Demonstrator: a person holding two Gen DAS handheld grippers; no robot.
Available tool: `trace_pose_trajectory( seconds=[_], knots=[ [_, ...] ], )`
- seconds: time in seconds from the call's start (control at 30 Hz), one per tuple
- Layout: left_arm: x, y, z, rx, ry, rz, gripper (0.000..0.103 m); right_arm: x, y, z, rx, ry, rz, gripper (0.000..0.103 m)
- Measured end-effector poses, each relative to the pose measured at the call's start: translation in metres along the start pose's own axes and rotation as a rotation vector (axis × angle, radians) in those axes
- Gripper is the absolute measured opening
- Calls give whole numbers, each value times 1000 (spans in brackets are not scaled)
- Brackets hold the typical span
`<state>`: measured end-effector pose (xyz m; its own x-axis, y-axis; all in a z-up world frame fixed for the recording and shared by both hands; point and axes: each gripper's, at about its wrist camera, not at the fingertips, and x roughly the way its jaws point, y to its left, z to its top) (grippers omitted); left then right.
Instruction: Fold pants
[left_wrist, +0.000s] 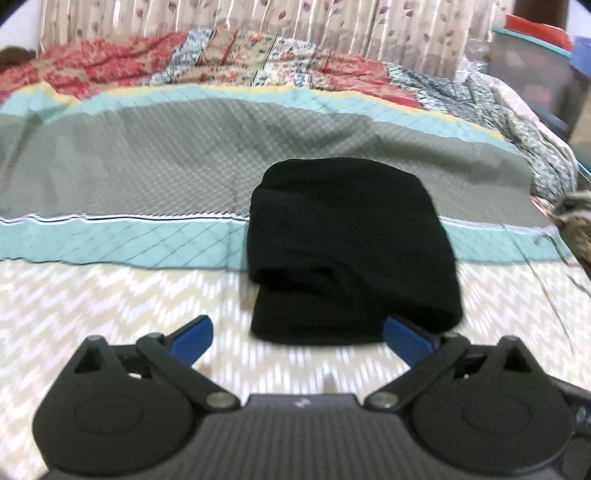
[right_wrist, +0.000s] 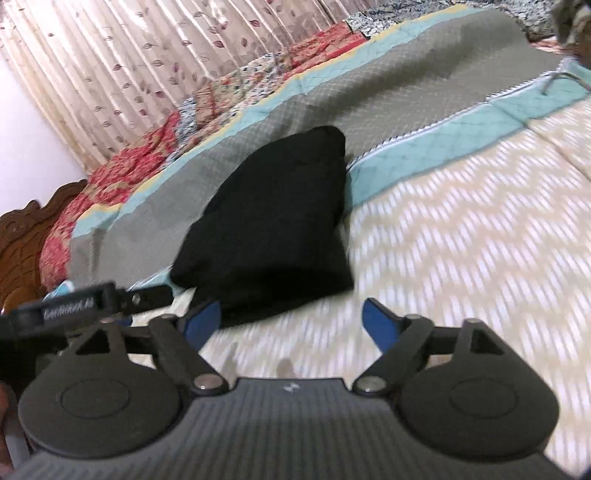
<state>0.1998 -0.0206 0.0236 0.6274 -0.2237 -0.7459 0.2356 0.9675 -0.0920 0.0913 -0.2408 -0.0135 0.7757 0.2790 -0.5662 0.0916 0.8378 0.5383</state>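
Note:
The black pants (left_wrist: 351, 240) lie folded into a compact stack on the bed, across the teal stripe of the bedspread. They also show in the right wrist view (right_wrist: 273, 221). My left gripper (left_wrist: 297, 330) is open and empty, just in front of the stack's near edge, its right blue fingertip (left_wrist: 402, 332) close to the cloth. My right gripper (right_wrist: 291, 317) is open and empty, just short of the stack's near corner. Part of the left gripper (right_wrist: 74, 302) shows at the left of the right wrist view.
The bedspread (left_wrist: 147, 177) has grey, teal and cream zigzag bands. A red floral quilt (left_wrist: 147, 70) is bunched along the far side under a curtain (left_wrist: 295, 18). A carved wooden headboard (right_wrist: 22, 243) is at the left. A bin (left_wrist: 535, 74) stands at the far right.

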Motion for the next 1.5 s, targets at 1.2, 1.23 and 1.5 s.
trace_pose_trajectory(
  seconds=[1.2, 1.23, 1.5],
  knots=[
    [-198, -34, -107, 62, -121, 211, 103, -162, 81, -121, -111, -49, -25, 103],
    [-197, -33, -108, 58, -118, 213, 103, -162, 82, -122, -113, -49, -23, 103],
    [-183, -37, -110, 76, -83, 218, 103, -161, 74, -125, -77, -36, -17, 103]
  ],
)
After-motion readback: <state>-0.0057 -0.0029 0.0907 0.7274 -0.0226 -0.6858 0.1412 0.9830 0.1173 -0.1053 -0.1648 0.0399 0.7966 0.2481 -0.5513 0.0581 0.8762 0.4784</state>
